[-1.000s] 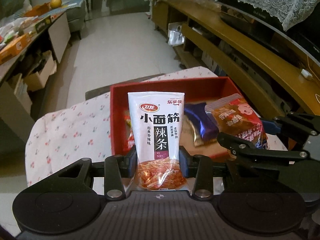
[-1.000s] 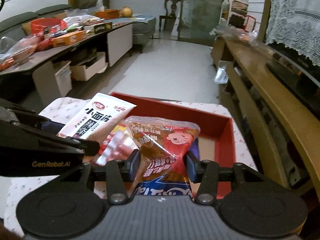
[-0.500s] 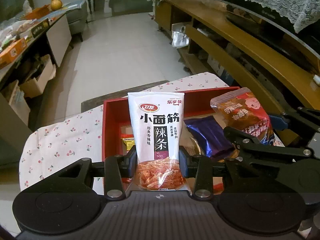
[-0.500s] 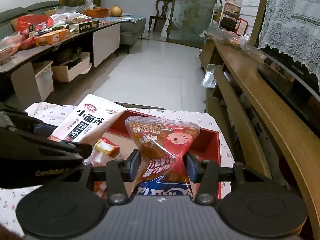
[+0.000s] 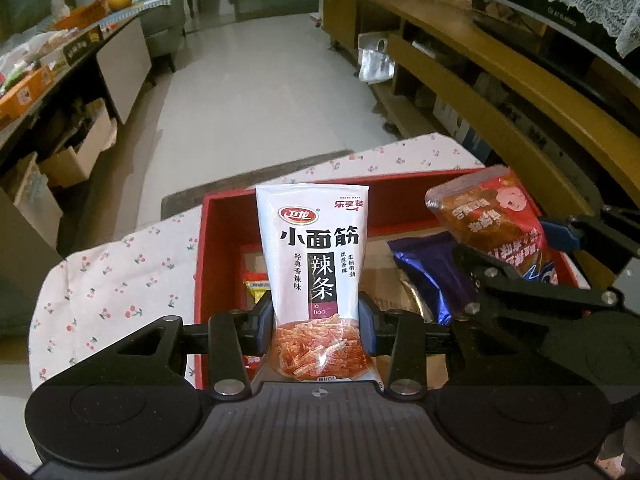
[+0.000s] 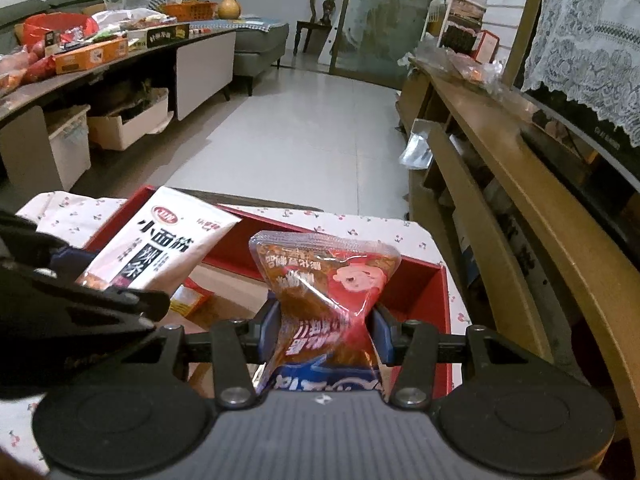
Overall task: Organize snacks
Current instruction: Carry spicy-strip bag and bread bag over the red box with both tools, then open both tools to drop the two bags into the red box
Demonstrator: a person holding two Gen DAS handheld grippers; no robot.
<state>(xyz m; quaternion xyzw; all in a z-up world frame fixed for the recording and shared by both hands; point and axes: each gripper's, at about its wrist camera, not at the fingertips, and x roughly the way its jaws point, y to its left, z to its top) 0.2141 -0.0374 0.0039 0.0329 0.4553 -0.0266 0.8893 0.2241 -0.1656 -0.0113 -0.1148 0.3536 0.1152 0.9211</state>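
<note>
A white snack packet (image 5: pixel 316 256) with black characters stands upright between the blue pads of my left gripper (image 5: pixel 317 322), which is shut on its lower part. The same white packet (image 6: pixel 160 248) shows tilted at the left of the right wrist view. My right gripper (image 6: pixel 326 334) is shut on a red and clear snack bag (image 6: pixel 324 288), pinched at its waist; that bag (image 5: pixel 492 224) also appears at the right of the left wrist view. Both packets hang over a red box (image 5: pixel 224 216) holding a purple packet (image 5: pixel 432 272) and a small yellow packet (image 5: pixel 256 286).
The red box (image 6: pixel 424 280) rests on a cloth with a cherry print (image 5: pixel 104 280). A long wooden shelf unit (image 6: pixel 520 184) runs along the right. A cluttered counter (image 6: pixel 100 52) with cartons below stands at the left. Pale floor (image 5: pixel 260 96) stretches ahead.
Both grippers have drawn back and sunk a little with their packets, so the red box sits farther ahead and more of its floor and the cloth shows. Neither grip has changed.
</note>
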